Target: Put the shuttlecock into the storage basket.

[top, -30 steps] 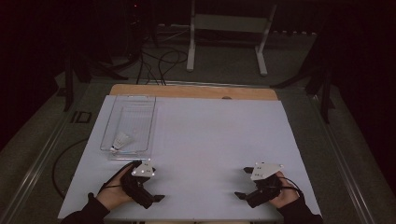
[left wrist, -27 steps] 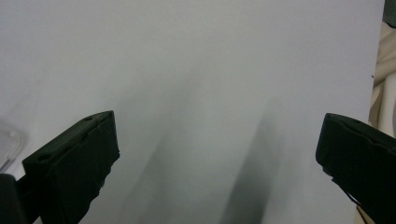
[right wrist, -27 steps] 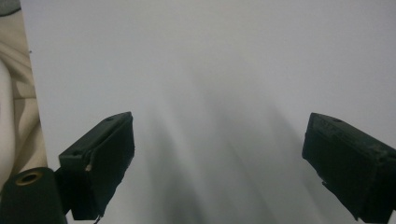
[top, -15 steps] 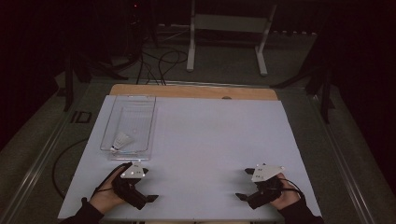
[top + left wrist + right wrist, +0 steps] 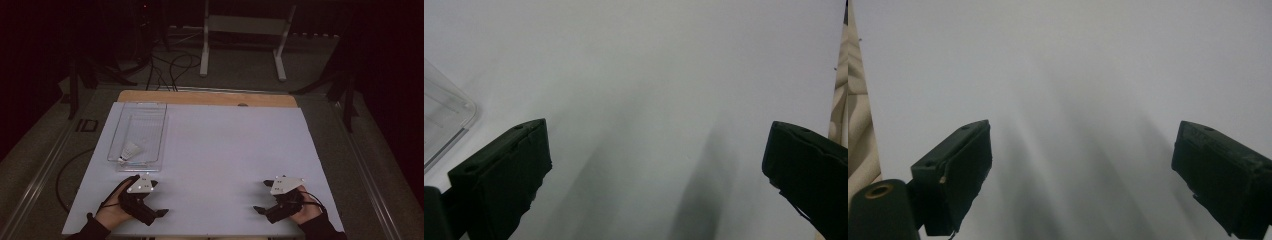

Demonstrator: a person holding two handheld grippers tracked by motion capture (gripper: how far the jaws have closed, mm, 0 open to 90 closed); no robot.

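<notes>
left gripper [image 5: 156,201] drawn back — nearer table edge

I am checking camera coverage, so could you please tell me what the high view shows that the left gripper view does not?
High view: the shuttlecock lying in the clear tray, the right gripper open near the table's front edge, both hands, and the stand behind the table.

Left gripper view: the left gripper close up, jaws wide apart with nothing between them.

Both: the white table, the left gripper, and the tray, here as one corner.
</notes>
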